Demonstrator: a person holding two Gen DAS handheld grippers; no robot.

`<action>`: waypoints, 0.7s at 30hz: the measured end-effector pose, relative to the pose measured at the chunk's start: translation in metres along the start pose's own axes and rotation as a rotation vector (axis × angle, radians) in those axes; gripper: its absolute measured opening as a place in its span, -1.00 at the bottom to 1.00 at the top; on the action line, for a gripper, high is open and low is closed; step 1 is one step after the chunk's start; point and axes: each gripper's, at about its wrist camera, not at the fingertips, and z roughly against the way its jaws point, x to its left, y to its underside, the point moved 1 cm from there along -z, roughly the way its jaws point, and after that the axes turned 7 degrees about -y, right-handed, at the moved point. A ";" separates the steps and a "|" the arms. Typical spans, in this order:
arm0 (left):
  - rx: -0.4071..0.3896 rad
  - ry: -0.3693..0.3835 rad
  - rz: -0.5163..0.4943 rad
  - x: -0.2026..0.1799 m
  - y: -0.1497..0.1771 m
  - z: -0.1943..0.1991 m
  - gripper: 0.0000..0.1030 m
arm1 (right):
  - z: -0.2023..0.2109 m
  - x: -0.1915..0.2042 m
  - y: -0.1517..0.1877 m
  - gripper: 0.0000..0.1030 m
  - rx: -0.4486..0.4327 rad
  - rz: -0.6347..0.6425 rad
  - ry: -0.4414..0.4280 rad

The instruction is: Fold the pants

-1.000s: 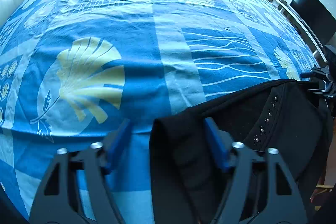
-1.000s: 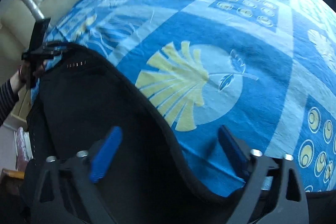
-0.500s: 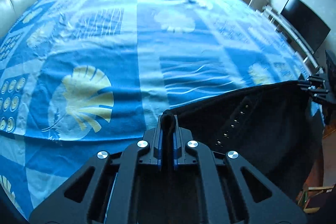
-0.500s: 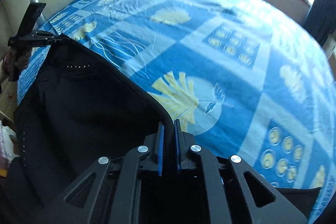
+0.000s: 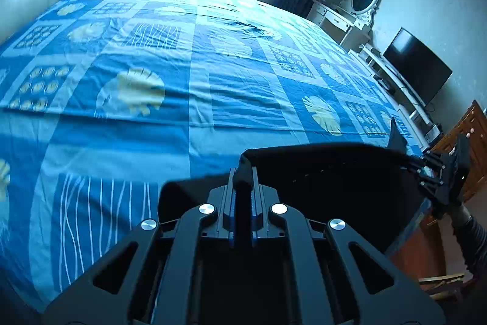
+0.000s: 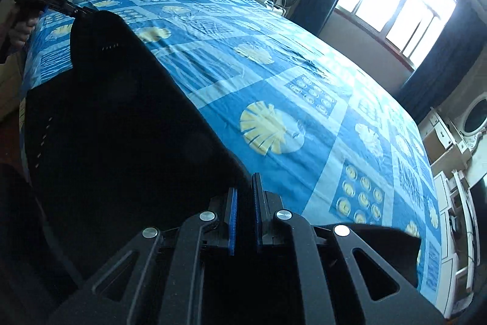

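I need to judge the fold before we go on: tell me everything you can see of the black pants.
The black pants look like soft, dark fabric with short rows of small metallic studs. They are stretched between the two grippers: the left gripper is shut on one end of the top edge, the right gripper on the other. That edge is lifted and taut over the blue patterned bedsheet; the rest hangs down at the near bed edge.

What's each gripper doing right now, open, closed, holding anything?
Left gripper: closed on an edge of the black pants.
Right gripper: closed on the pants' other end.
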 end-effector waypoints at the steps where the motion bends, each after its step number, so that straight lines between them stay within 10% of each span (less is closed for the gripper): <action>1: 0.003 0.008 0.009 -0.001 0.009 0.004 -0.87 | 0.002 0.005 0.005 -0.83 0.003 -0.004 0.001; 17: 0.160 0.024 0.209 0.020 0.120 -0.005 -0.73 | -0.017 0.057 0.074 -0.76 0.119 -0.094 -0.054; 21: 0.155 0.057 0.359 0.034 0.134 0.007 -0.39 | -0.006 0.036 0.076 -0.12 0.109 -0.284 -0.161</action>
